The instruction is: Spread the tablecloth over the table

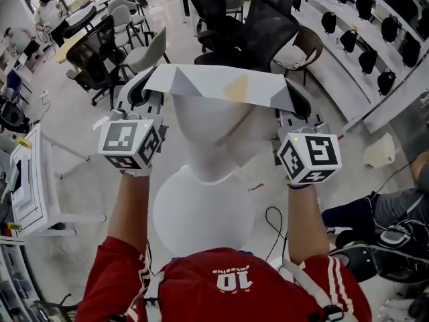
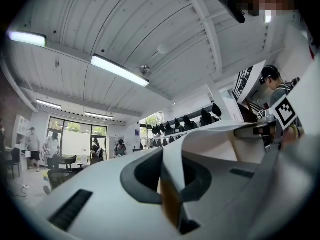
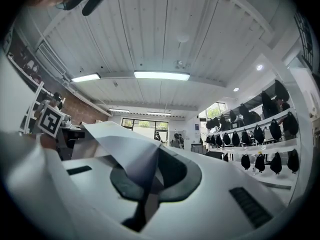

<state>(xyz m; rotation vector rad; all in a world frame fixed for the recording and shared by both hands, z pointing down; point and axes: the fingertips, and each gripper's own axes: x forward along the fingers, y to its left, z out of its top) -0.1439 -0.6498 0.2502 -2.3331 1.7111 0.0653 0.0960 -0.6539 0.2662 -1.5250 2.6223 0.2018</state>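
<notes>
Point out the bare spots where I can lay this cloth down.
The round table under the hanging cloth is bare. Bare floor lies between the table and the white cart at left. Crowded: chairs beyond the cloth, a cable and a seated person at right.

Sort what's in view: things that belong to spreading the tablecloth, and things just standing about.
Belongs to the job: tablecloth, held by the left gripper and right gripper; round white table beneath.

Standing about: black office chairs, grey chairs, wall shelves with black items, white cart.
</notes>
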